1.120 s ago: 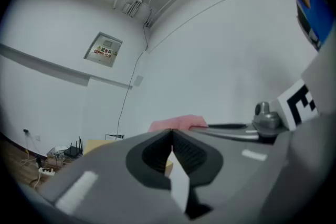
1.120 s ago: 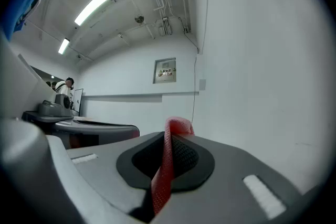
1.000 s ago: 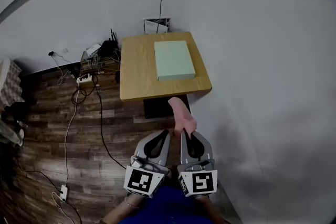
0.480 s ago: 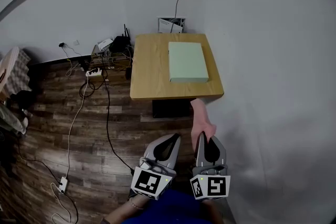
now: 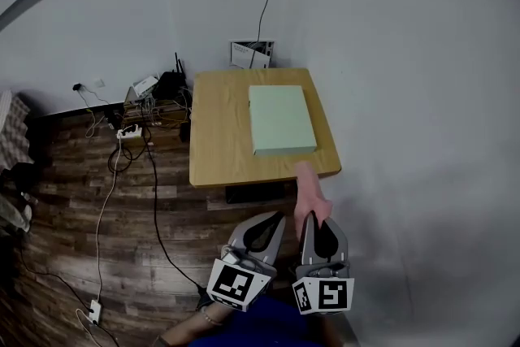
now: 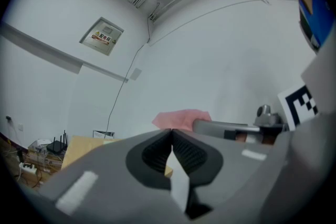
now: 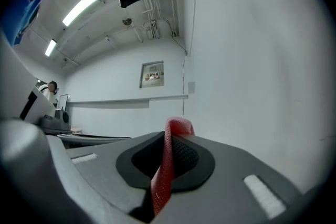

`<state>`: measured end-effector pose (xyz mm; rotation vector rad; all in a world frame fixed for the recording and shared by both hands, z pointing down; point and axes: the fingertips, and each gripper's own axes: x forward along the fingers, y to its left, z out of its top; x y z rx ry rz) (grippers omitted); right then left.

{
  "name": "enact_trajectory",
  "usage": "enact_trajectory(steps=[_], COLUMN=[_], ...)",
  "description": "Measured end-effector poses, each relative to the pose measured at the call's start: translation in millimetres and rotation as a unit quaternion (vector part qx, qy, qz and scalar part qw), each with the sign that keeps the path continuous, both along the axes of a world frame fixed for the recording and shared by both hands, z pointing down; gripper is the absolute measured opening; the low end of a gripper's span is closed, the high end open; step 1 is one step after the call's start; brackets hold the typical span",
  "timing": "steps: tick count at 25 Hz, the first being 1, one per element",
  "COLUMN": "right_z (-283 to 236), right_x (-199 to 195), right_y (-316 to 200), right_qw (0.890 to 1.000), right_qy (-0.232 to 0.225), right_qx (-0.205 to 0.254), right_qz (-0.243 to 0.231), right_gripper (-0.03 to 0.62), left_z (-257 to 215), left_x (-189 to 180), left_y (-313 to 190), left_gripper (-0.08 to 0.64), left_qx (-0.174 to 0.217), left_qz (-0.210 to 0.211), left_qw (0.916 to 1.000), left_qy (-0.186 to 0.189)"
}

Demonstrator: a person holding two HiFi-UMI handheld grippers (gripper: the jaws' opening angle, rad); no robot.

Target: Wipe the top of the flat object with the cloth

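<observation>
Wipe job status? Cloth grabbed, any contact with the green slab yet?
Done: the pink cloth is clamped in the right gripper. In hand: both grippers hang short of the wooden table; the left gripper is shut, empty. Left: all the wiping; the cloth is apart from the pale green flat object.

Flat object on bench, right half; cables on floor left of bench.

cloth: pink, in right claw | flat object: pale green
</observation>
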<state>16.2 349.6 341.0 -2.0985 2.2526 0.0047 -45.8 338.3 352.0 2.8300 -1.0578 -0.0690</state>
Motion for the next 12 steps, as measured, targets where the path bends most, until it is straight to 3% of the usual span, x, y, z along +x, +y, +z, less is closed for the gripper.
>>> enact_trajectory(steps=[12], right_z=[5.1], right_x=[-7.0], right_y=[-124.5], right_qw=[0.999], right_qy=[-0.001], right_qx=[-0.013], right_qz=[0.031], right_gripper=[0.015], left_z=[-0.1], left_x=[-8.6], left_y=[-129.6], left_gripper=[0.003], left_qx=[-0.003], left_qz=[0.031], left_qw=[0.9995], left_qy=[-0.005])
